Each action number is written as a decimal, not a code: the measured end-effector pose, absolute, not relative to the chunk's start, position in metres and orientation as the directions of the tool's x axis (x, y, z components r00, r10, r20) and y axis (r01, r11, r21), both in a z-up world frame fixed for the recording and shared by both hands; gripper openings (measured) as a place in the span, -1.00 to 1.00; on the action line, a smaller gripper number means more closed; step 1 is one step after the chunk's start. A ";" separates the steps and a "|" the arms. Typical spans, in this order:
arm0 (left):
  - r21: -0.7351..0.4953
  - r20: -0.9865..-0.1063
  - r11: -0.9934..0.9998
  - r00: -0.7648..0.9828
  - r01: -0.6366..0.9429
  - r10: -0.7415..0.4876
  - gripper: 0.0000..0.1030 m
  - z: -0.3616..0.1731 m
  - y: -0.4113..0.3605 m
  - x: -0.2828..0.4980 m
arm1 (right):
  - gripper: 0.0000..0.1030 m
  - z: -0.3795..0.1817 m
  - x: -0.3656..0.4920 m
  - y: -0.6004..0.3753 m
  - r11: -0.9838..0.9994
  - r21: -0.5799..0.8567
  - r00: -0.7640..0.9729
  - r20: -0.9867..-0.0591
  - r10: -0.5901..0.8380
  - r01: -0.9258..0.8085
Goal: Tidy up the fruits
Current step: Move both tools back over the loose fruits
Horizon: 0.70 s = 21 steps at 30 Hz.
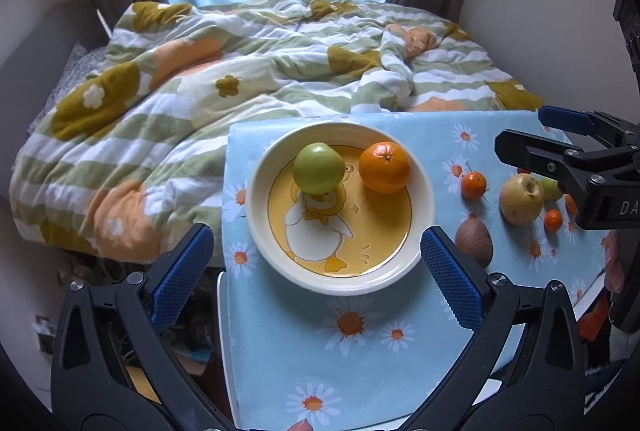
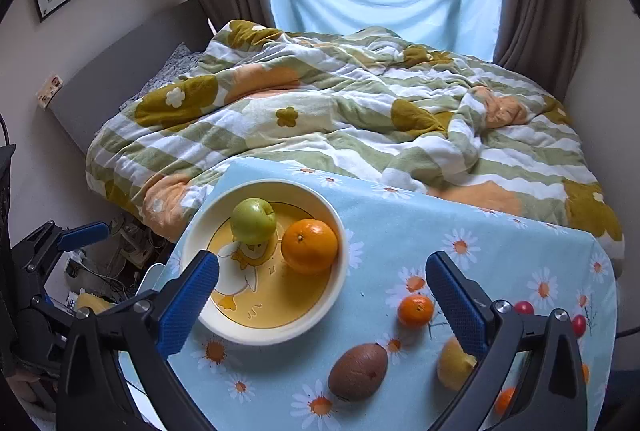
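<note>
On daisy-print tablecloth (image 2: 500,255) we see the kiwi (image 2: 358,371), long axis toward two o'clock, both grippers (image 1: 316,271) (image 2: 322,301) spread empty.

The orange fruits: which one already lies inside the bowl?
The large orange, beside the green apple in the duck bowl. The small mandarin sits outside on the flowered cloth.
</note>
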<state>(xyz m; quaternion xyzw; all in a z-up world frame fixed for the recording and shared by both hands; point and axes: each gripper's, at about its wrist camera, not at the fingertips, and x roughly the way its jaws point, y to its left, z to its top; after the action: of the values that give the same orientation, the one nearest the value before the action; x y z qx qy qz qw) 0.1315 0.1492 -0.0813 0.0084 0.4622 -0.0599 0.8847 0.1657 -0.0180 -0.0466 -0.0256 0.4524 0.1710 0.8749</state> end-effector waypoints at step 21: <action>-0.102 -0.789 0.988 0.596 0.115 -0.151 1.00 -0.072 -0.001 0.088 | 1.00 -0.045 0.095 -0.194 0.978 0.118 0.553 -0.810 0.194 -0.171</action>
<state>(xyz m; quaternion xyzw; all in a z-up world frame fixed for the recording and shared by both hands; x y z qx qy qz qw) 0.0879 -0.0010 -0.0718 -0.0202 0.4434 -0.0745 0.8930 0.0946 -0.1943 -0.0445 0.0126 0.4612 0.1034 0.8812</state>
